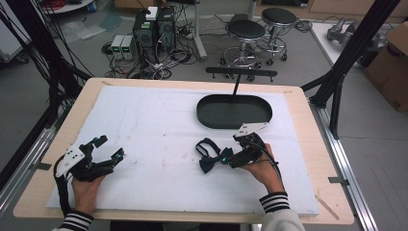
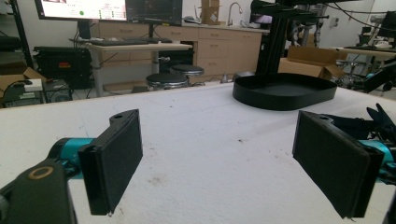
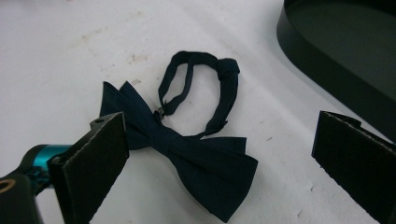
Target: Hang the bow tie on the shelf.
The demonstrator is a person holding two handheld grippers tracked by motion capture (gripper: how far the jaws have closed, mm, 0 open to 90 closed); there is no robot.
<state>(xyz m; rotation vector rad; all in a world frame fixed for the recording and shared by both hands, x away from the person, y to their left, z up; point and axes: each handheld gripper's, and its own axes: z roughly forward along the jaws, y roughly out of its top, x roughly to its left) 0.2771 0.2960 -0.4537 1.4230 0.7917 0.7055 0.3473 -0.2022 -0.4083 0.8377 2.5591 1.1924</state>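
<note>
A dark navy bow tie (image 1: 210,157) with its looped neck strap lies flat on the white sheet, right of centre. My right gripper (image 1: 232,149) stands open just to its right. In the right gripper view the bow tie (image 3: 196,154) sits between the wide-apart jaws, and the left jaw overlaps the edge of one wing. A black oval tray (image 1: 199,113) rests empty behind it, with its wall (image 3: 317,65) at the upper right of that view. My left gripper (image 1: 109,147) is open near the front left, with nothing between its pads (image 2: 114,158).
A black stand (image 1: 235,82) with a crossbar rises behind the tray (image 2: 280,100). The white sheet (image 1: 154,125) covers most of the wooden table. Stools (image 1: 246,31), computers and cables stand on the floor beyond the far edge. A cardboard box (image 1: 392,62) is at the right.
</note>
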